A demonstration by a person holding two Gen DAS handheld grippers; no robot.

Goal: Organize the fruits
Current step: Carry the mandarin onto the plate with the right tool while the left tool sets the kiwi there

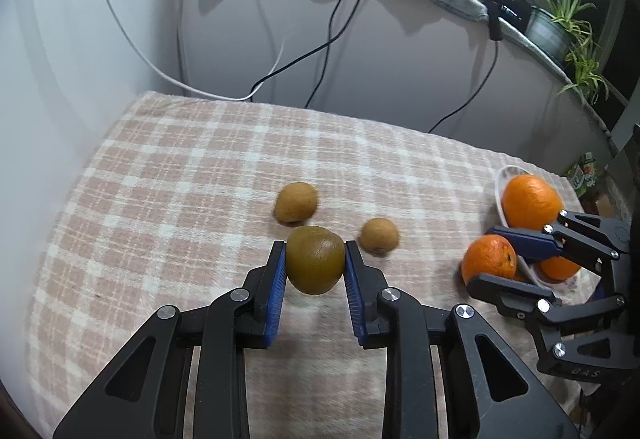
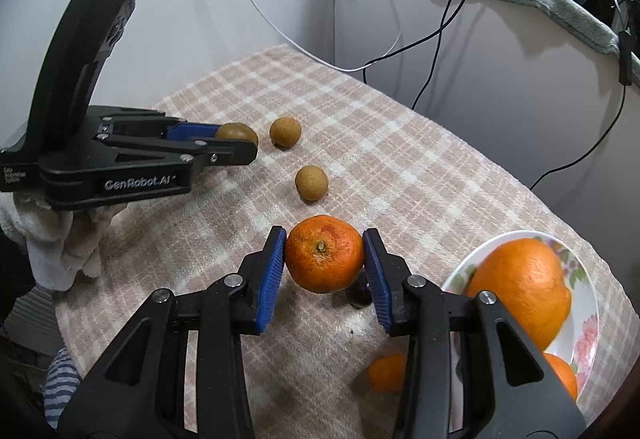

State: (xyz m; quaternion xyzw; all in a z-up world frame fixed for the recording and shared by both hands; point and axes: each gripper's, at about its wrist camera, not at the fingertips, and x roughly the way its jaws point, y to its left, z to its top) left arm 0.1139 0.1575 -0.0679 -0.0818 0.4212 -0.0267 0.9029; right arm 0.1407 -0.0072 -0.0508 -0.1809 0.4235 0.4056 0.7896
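My left gripper (image 1: 315, 259) is shut on a greenish-brown kiwi (image 1: 315, 259), held above the checked cloth; it also shows in the right wrist view (image 2: 236, 141). Two more kiwis (image 1: 296, 202) (image 1: 379, 236) lie on the cloth just beyond it. My right gripper (image 2: 324, 259) is shut on a small orange (image 2: 324, 259), lifted left of a white flowered plate (image 2: 584, 335). The plate holds a big orange (image 2: 524, 291) and another orange (image 2: 564, 375). One more small orange (image 2: 386, 373) lies on the cloth under the right gripper.
The table wears a pink checked cloth (image 1: 180, 179). White and black cables (image 1: 320, 51) hang over the far edge against a white cabinet. A potted plant (image 1: 560, 23) stands on a ledge at the far right. A white towel (image 2: 52, 239) lies at the left.
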